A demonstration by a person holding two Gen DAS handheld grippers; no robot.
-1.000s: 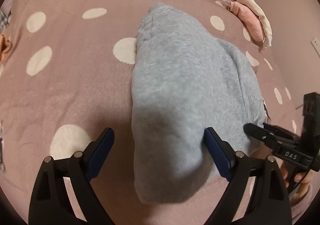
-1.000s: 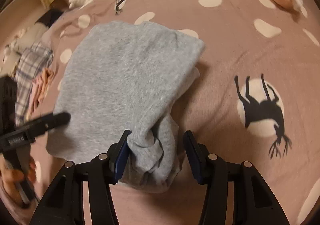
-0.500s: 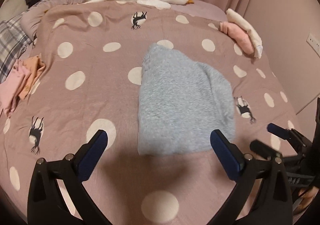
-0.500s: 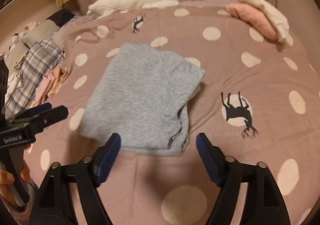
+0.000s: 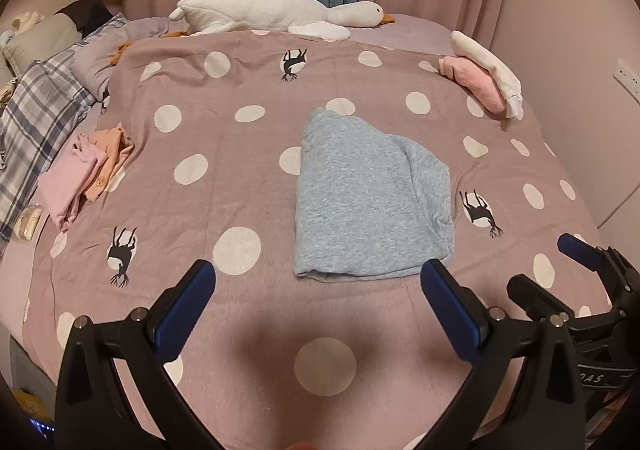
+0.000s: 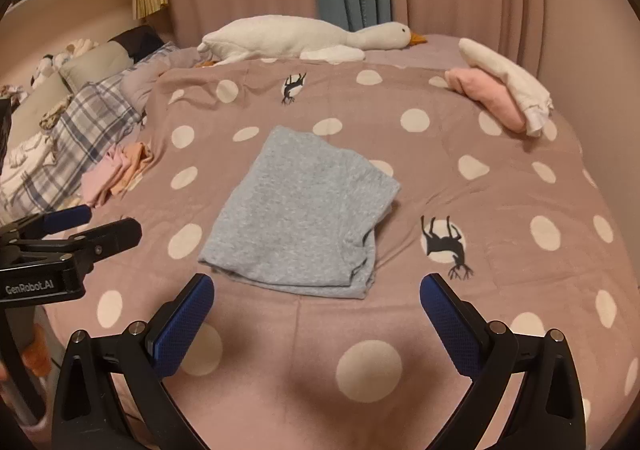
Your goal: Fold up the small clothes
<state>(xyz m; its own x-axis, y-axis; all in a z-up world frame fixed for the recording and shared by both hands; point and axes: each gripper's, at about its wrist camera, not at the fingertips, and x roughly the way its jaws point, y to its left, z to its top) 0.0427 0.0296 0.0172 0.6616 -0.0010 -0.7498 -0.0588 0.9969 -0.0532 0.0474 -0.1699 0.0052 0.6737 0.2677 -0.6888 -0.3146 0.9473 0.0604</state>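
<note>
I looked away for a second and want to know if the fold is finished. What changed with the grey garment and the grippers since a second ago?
The right gripper let go of the grey garment, which it pinched at a corner a second ago. Both it and the left gripper opened wide and drew back from it. The garment stayed folded in place on the dotted bedspread; the other clothes did not move.

Polka-dot mauve bed [image 5: 224, 322] bearing folded grey garment [image 5: 368, 202], plush goose [image 5: 272, 12], pink-and-orange clothes [image 5: 86, 170].
</note>
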